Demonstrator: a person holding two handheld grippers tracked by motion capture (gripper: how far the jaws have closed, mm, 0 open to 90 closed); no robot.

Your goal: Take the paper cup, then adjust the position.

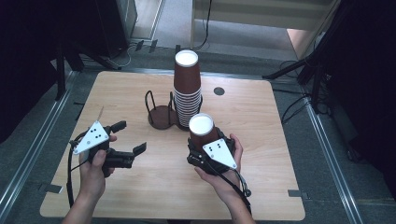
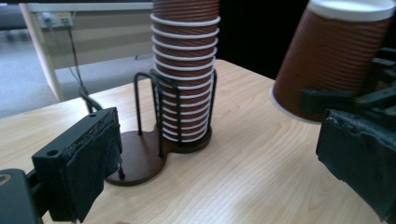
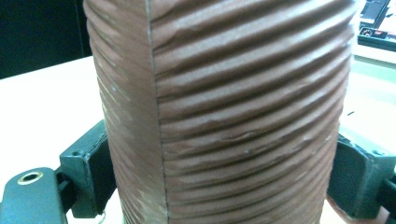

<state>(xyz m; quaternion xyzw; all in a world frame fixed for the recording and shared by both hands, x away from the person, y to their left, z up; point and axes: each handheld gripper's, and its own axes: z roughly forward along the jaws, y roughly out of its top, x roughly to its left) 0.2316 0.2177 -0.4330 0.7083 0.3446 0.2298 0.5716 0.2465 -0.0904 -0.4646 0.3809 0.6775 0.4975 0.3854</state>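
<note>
A brown ribbed paper cup (image 1: 202, 130) (image 3: 233, 116) stands upside down, white base up, between the jaws of my right gripper (image 1: 205, 145) (image 3: 224, 179), which is shut on it just above the table, in front of the stack. The same cup (image 2: 327, 60) appears tilted at the upper right of the left gripper view. A tall stack of like cups (image 1: 187, 88) (image 2: 186, 84) sits in the right ring of a dark wire holder (image 1: 161, 116) (image 2: 140, 154); its left ring is bare. My left gripper (image 1: 129, 136) (image 2: 219, 172) is open and holds nothing, left of the holder.
The wooden table (image 1: 261, 186) has a small round grommet (image 1: 219, 91) behind the stack. Dark stands and cables (image 1: 299, 70) line the floor beyond the far edge. A pale desk (image 2: 70, 28) stands in the background.
</note>
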